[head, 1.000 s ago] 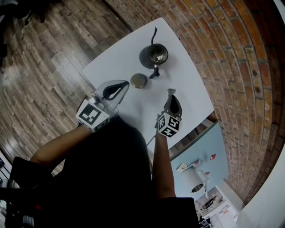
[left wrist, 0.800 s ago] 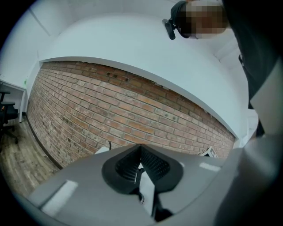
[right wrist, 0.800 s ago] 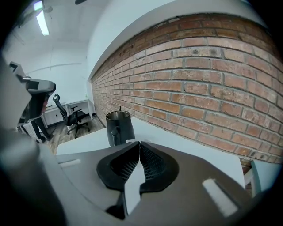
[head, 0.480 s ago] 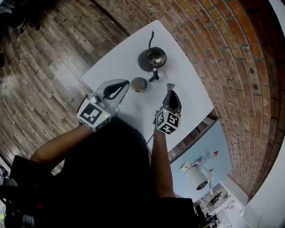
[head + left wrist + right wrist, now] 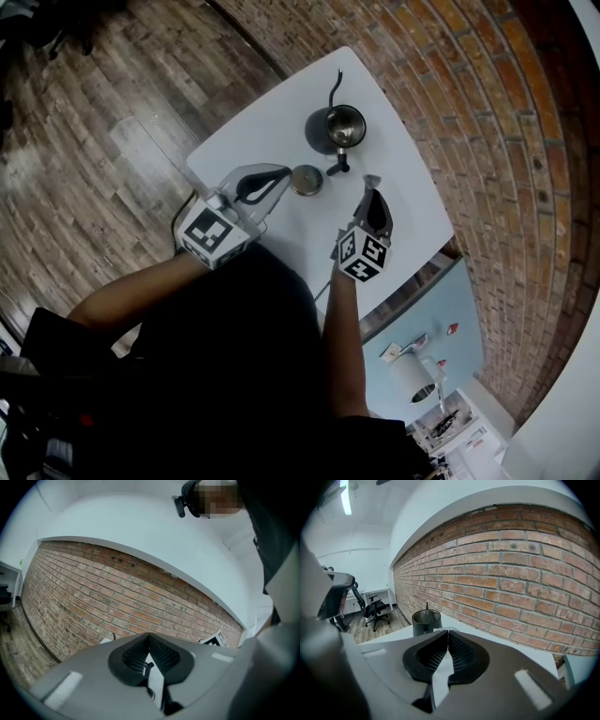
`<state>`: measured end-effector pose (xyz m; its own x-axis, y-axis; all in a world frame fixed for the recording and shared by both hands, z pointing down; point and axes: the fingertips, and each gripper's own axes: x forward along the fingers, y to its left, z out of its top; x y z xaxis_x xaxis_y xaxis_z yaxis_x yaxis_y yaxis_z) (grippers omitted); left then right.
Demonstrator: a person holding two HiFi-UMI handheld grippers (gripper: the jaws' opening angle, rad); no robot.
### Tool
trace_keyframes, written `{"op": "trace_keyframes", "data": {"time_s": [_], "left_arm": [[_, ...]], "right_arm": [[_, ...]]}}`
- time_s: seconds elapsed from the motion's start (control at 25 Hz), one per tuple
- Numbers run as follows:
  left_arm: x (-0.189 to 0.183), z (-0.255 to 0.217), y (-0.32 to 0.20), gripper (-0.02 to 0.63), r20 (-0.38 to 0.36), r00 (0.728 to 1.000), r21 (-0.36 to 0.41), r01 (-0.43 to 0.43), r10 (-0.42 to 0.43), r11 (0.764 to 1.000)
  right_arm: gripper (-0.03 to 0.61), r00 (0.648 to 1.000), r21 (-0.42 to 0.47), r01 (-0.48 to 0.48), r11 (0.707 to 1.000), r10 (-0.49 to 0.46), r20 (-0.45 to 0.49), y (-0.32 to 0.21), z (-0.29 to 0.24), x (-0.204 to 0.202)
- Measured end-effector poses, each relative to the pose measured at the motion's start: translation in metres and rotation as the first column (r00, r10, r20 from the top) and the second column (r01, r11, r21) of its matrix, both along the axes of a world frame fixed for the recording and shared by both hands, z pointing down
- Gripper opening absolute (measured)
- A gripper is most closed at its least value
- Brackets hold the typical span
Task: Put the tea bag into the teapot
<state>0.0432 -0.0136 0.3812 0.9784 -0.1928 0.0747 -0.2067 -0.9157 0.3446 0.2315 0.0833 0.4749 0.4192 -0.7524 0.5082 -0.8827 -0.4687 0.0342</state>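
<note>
The right gripper (image 5: 448, 633) has its jaws clenched on the tea bag (image 5: 372, 178), over the desk (image 5: 272, 112). The left gripper (image 5: 149, 636) has its jaws clenched on nothing. The open teapot (image 5: 344, 127) stands at the right gripper's 11 o'clock, its lid (image 5: 307, 180) off. The bag is picked up but not yet dropped in.

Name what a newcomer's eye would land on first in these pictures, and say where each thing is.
The open metal teapot stands out on the white table, its lid lying beside it on the person's side. The right gripper pinches a small pale tea bag short of the pot, and the left gripper hovers shut close beside the lid.
</note>
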Motion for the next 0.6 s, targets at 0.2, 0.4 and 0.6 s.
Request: {"op": "trace_keyframes", "data": {"time_s": [0.2, 0.4, 0.6], "left_arm": [[-0.005, 0.003, -0.003, 0.000, 0.003, 1.000, -0.008, -0.002, 0.002, 1.000], [-0.011, 0.003, -0.012, 0.000, 0.011, 1.000, 0.003, 0.004, -0.004, 1.000], [-0.013, 0.008, -0.015, 0.000, 0.028, 1.000, -0.002, -0.002, 0.002, 1.000]], "right_arm": [[0.008, 1.000, -0.008, -0.007, 1.000, 0.007, -0.002, -0.002, -0.001, -0.001], [0.008, 1.000, 0.011, -0.002, 1.000, 0.002, 0.003, -0.016, -0.002, -0.003], [0.008, 1.000, 0.030, -0.012, 0.999, 0.012, 0.014, -0.024, -0.005, -0.003]]}}
